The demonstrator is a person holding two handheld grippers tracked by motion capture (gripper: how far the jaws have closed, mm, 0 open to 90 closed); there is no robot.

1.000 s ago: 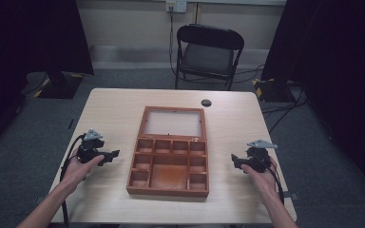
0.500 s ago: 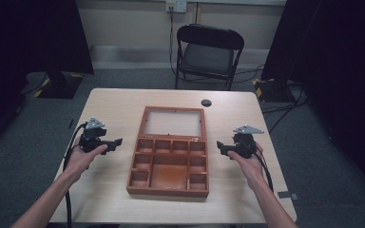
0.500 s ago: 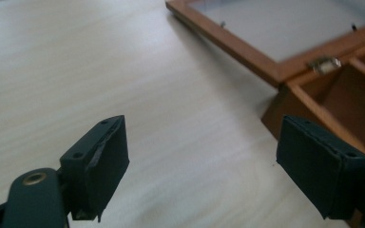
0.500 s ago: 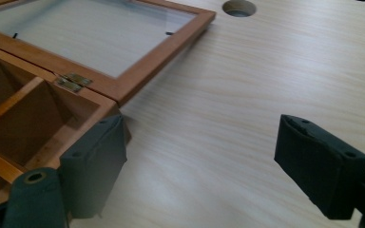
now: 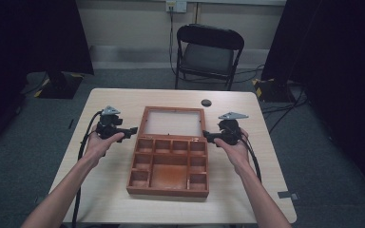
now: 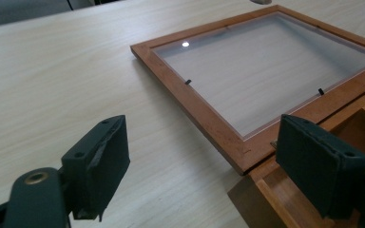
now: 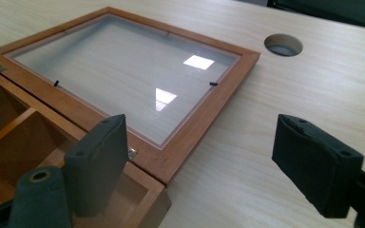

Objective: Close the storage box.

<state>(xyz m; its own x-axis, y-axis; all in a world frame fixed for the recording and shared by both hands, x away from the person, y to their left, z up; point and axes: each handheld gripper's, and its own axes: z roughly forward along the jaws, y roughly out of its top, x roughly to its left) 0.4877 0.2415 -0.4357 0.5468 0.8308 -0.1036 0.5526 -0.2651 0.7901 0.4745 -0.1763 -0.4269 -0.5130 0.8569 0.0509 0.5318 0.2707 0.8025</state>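
Pale wood bench point(image 5: 100, 190) in a dark curtained room, 1 folding chair point(image 5: 209, 52) behind it. Left gripper point(image 5: 132, 130) and right gripper point(image 5: 206, 137) both hang with fingers point(image 6: 97, 166) parted and nothing between them; no pad touches wood in either gripper view. Left jaws have just closed slightly, still empty.

Lid point(image 5: 173, 121) is flung fully open, lying flat on the bench past the hinge, glass panel facing up. It sits between the 2 grippers: left gripper just off its left edge, right gripper just off its right edge near the hinge line, each pointing inward at it. In the right gripper view the lid corner point(image 7: 247, 57) lies between the fingers and ahead; in the left gripper view the lid's near corner point(image 6: 240, 159) is by the far finger. Both hands about equally near. Lid's long axis runs left-right across the bench; the whole box point(image 5: 168, 168) runs away from the person.

Counts: 1 box, 1 lid, 9 compartments as far as I can count, all empty, 1 round hole point(image 5: 206, 102) in the bench, 2 grippers. Likely next: pinch the lid's side rails and swing it shut.
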